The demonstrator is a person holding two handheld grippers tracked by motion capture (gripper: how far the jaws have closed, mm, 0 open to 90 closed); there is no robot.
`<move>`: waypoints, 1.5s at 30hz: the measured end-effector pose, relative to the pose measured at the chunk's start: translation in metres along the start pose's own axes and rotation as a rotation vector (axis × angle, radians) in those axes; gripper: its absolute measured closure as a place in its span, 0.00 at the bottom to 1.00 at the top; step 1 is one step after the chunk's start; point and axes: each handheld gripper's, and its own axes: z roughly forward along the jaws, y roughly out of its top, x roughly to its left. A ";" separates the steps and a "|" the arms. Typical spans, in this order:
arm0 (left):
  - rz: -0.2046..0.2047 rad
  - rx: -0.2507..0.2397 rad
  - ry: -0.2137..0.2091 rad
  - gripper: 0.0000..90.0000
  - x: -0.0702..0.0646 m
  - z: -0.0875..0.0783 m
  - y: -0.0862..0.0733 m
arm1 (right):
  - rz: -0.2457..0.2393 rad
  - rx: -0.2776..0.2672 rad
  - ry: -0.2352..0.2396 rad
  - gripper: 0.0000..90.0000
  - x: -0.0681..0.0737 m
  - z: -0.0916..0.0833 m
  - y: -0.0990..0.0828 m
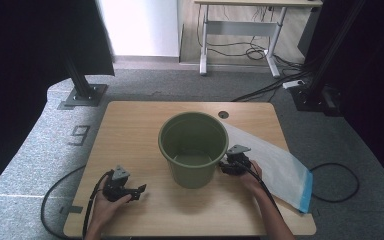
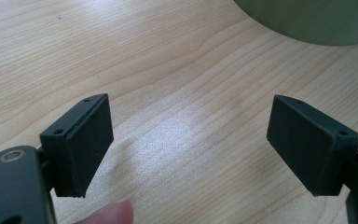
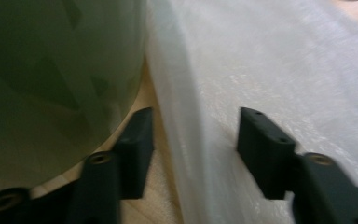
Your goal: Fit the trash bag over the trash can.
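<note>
Your right gripper (image 3: 193, 154) has its jaws apart astride the white bag's (image 3: 270, 84) edge, beside the green bucket (image 1: 193, 150) mid-tabletop; pinch only film. Left gripper (image 2: 189, 149) rests open near the front edge.

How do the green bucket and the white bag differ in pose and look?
The green bucket stands upright with its mouth open; the white bag lies flat on the table. The bucket is dark green and solid-coloured; the bag is pale, see-through, with a blue end. Both rest on the table, side by side.
</note>
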 end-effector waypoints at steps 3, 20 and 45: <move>0.002 0.003 -0.001 0.16 0.000 0.000 0.000 | 0.033 0.006 0.021 0.80 -0.001 -0.001 0.000; -0.013 0.002 -0.004 0.16 0.003 -0.002 -0.001 | 0.058 0.028 0.016 0.65 -0.008 -0.053 -0.033; -0.014 0.013 0.008 0.16 0.007 -0.002 -0.003 | 0.142 0.059 0.011 0.98 -0.007 -0.010 0.002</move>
